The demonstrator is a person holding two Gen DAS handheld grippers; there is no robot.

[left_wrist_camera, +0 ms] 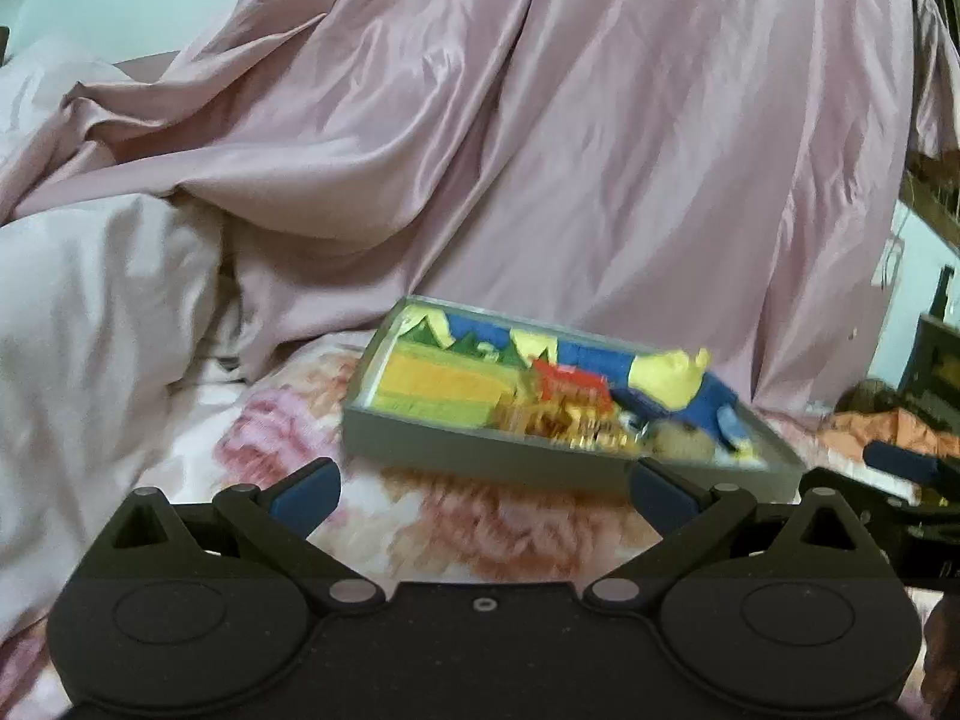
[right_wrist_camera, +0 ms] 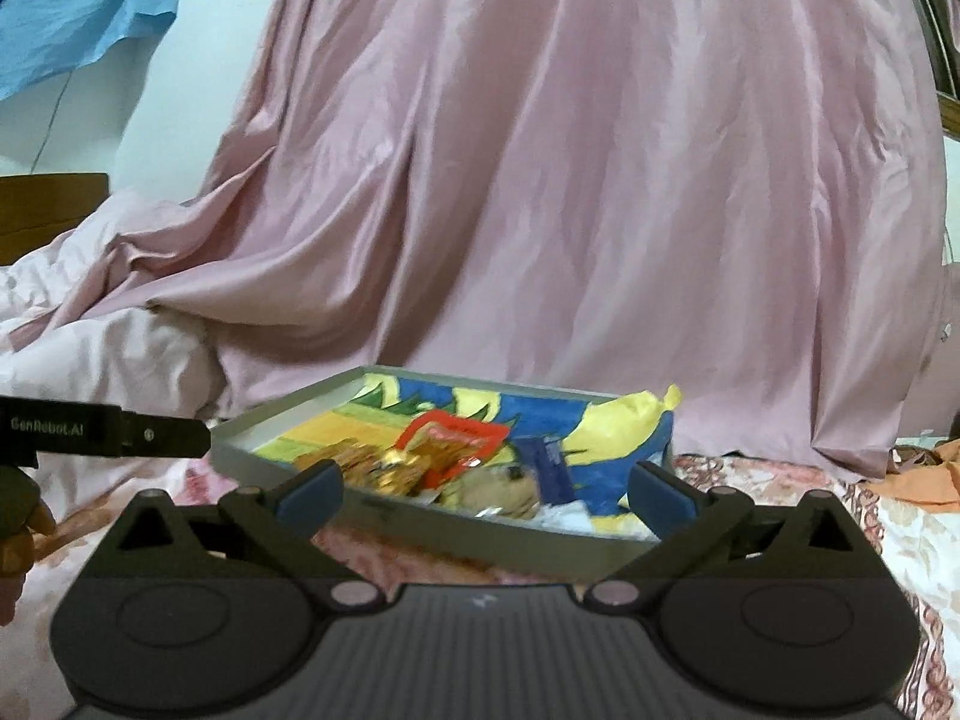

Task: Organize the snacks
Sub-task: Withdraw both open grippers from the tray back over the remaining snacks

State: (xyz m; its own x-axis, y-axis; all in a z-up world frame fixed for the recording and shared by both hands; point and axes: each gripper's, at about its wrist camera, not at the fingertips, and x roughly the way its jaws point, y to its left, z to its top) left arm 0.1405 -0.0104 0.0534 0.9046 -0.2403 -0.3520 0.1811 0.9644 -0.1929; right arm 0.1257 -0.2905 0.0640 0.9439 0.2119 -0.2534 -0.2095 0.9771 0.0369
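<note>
A shallow grey tray [left_wrist_camera: 480, 450] with a bright yellow, green and blue lining lies on a floral bedspread. Inside it sit a red packet [left_wrist_camera: 570, 384], gold-wrapped snacks [left_wrist_camera: 558, 420], a round brownish snack [left_wrist_camera: 678, 441] and a yellow bag [left_wrist_camera: 666, 372]. My left gripper [left_wrist_camera: 483, 492] is open just in front of the tray's near wall, holding nothing. In the right wrist view the same tray [right_wrist_camera: 480, 531] shows the red packet [right_wrist_camera: 456, 435], gold wrappers [right_wrist_camera: 384, 468] and a dark blue packet [right_wrist_camera: 546, 462]. My right gripper [right_wrist_camera: 485, 491] is open and empty before it.
A pink satin sheet [left_wrist_camera: 540, 150] hangs behind the tray. A pale duvet [left_wrist_camera: 90, 330] is heaped at the left and orange cloth [left_wrist_camera: 888, 426] lies at the right. The other gripper's arm [right_wrist_camera: 108, 433] reaches in from the left, with a hand [right_wrist_camera: 24, 534] below it.
</note>
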